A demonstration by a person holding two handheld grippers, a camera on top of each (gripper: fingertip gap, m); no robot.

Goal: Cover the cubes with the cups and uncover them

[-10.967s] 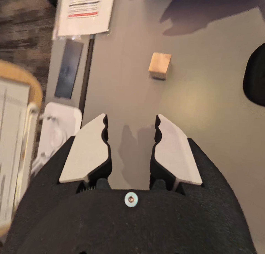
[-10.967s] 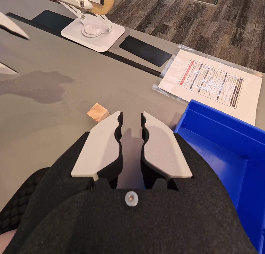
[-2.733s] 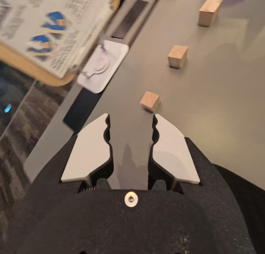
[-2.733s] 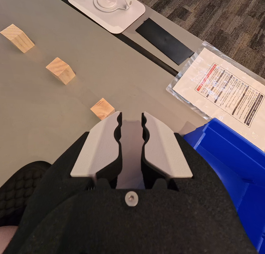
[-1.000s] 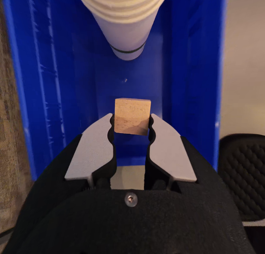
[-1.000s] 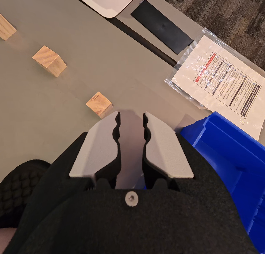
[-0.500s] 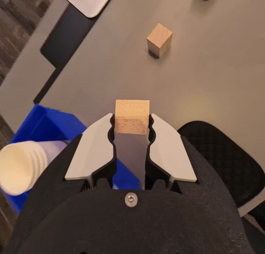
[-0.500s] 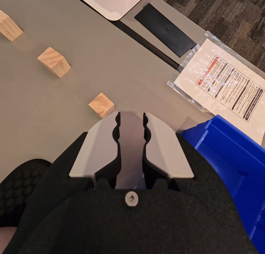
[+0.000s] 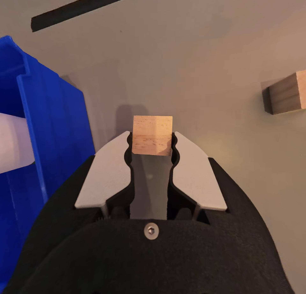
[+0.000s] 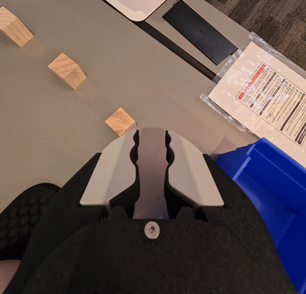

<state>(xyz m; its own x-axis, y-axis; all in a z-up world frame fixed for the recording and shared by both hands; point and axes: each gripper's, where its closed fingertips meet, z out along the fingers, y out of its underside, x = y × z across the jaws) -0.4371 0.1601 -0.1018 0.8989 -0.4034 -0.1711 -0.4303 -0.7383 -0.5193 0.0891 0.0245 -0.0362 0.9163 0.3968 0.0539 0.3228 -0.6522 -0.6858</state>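
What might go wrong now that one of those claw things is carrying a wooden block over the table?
The left gripper pinches the wooden cube only at the tips of its jaws, so it might slip and tumble out of line. The blue bin stands close on one side and could get bumped during lowering. Another cube lies on the other side; setting this one too near might leave too little room for cups to cover both.

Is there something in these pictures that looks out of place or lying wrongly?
Only the white cups: they lie on their side inside the blue bin, not upright. The three wooden cubes sit apart on the gray table, and nothing looks spilled or damaged.
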